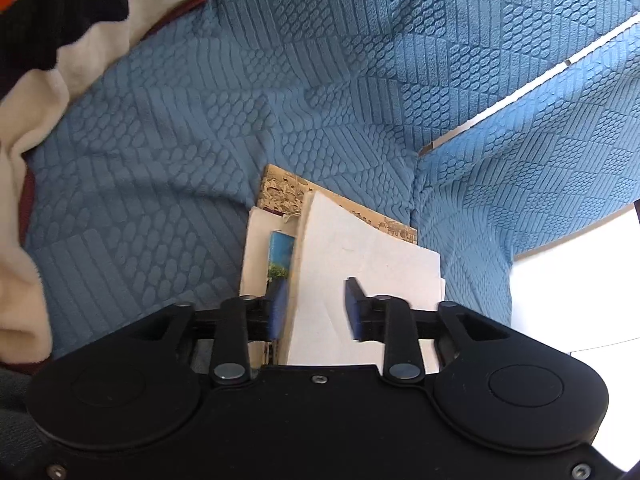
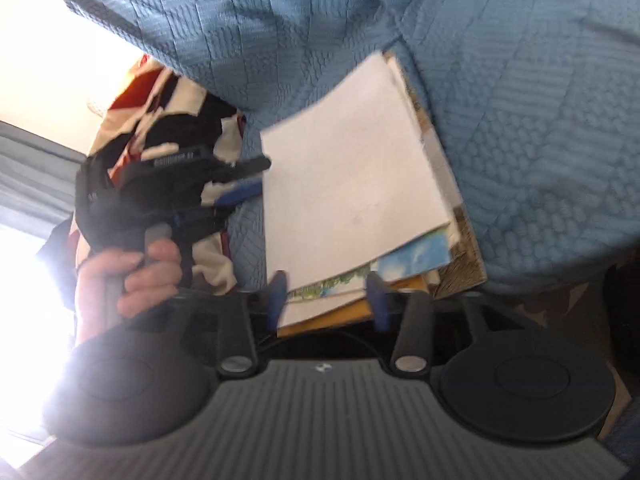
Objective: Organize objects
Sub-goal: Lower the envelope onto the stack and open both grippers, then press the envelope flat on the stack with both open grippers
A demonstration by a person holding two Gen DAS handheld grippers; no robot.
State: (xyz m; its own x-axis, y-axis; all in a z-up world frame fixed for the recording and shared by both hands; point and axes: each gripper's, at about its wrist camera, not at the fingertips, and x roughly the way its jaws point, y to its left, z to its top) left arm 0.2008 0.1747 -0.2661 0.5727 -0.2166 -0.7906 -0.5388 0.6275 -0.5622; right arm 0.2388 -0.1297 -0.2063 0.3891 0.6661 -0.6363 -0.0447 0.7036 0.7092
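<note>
A stack of papers and booklets [image 1: 360, 256] lies on a blue textured cover, a white sheet on top, a brown patterned cover [image 1: 280, 188] beneath. My left gripper [image 1: 316, 312] is open, its blue pads astride the white sheets' near edge. In the right wrist view the same stack [image 2: 352, 184] shows a blue picture page [image 2: 416, 256] at its near edge. My right gripper [image 2: 330, 300] is open, its pads either side of that edge. The left gripper [image 2: 236, 180] shows there too, held by a hand [image 2: 132, 272], beside the stack's left edge.
The blue textured cover [image 1: 200, 120] drapes a sofa seat and cushions all around the stack. A cream, black and orange blanket [image 1: 48, 40] lies at the left; it also shows in the right wrist view [image 2: 168, 112]. Bright window light is at the right wrist view's left.
</note>
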